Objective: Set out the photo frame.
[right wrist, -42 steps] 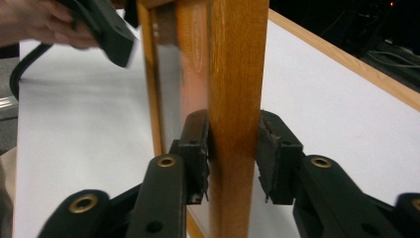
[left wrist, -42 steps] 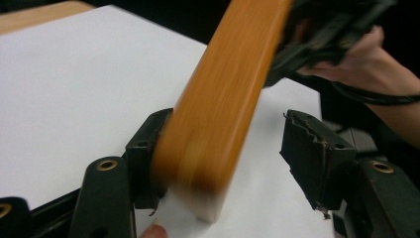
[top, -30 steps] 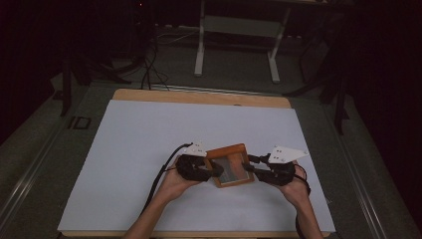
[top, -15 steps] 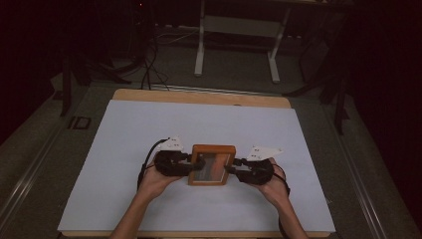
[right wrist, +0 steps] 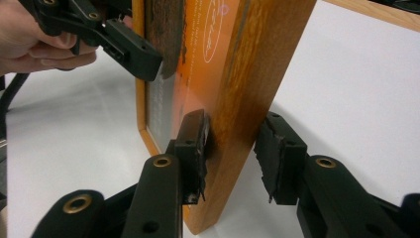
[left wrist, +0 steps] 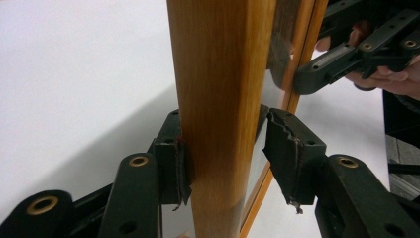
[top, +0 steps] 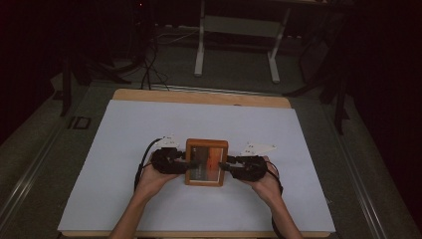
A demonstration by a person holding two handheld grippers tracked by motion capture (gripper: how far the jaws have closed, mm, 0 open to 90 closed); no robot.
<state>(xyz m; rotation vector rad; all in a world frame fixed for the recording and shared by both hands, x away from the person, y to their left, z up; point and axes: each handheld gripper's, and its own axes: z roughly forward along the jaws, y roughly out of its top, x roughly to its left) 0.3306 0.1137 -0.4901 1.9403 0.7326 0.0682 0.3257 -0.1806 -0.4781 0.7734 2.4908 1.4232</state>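
The left gripper [left wrist: 225,158], just opening, and right gripper [right wrist: 230,153] both loosely straddle the wooden frame [top: 206,162] holding an orange print.

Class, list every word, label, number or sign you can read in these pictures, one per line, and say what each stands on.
No text can be read for certain.
White curved lettering and a small round sign on the orange card inside the wooden frame: too blurred and slanted to read.
Fine printed lines on the grey lower part of the card: too small to read.
Dark label on the floor beside the table: too small to read.
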